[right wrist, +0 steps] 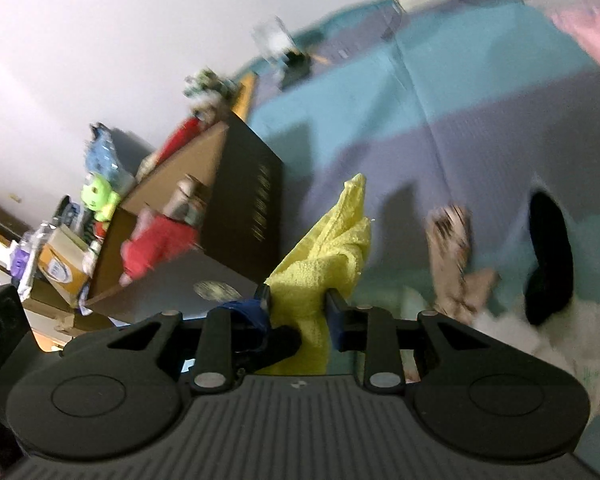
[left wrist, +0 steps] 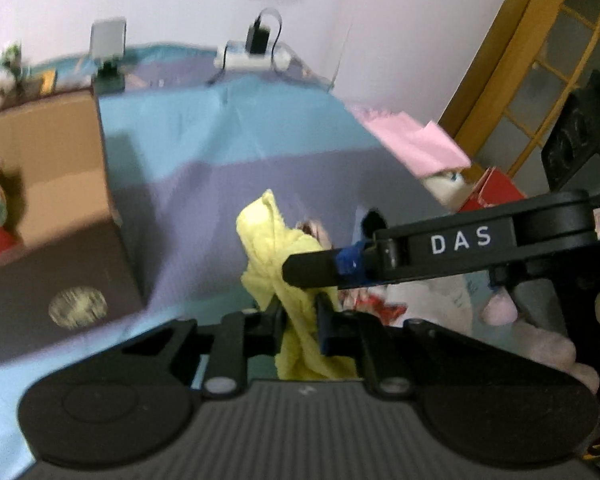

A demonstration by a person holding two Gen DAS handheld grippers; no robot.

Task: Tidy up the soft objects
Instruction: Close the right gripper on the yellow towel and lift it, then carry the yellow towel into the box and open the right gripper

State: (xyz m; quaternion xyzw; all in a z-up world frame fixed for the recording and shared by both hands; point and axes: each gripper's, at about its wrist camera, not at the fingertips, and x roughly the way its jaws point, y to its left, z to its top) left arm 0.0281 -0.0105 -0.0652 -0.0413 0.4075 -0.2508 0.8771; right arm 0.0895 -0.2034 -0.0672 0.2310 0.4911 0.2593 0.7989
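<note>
**Yellow cloth clamped by both grippers above the striped bed cover**

The bed cover [left wrist: 228, 148], in blue and purple bands, fills most of both views and bears everything else. A large cardboard box [left wrist: 60, 184] with dark outer walls stands on it at the left of the left wrist view; a red soft toy [right wrist: 156, 248] lies inside, seen from the right wrist view. A folded pink cloth [left wrist: 412, 140] lies at the cover's far right edge. A white plush item [right wrist: 512, 332] sits low at the right of the right wrist view, with a black soft object [right wrist: 548, 256] just above it and touching it, and a beige patterned piece [right wrist: 452, 248] beside that.

The yellow cloth [left wrist: 284, 264], a towel-like fabric, stands bunched and raised off the cover, near the box's front corner.

The left gripper [left wrist: 298, 320] is closed narrowly, its fingers [left wrist: 274, 320] pinching the cloth's lower part. The right gripper [right wrist: 298, 312] grips the same cloth, both pads pressing into the fabric at a somewhat wider gap. In the left wrist view the right gripper's finger reaches in from the right and lies against the cloth just above the left gripper's hold.

Both views are blurred.
</note>
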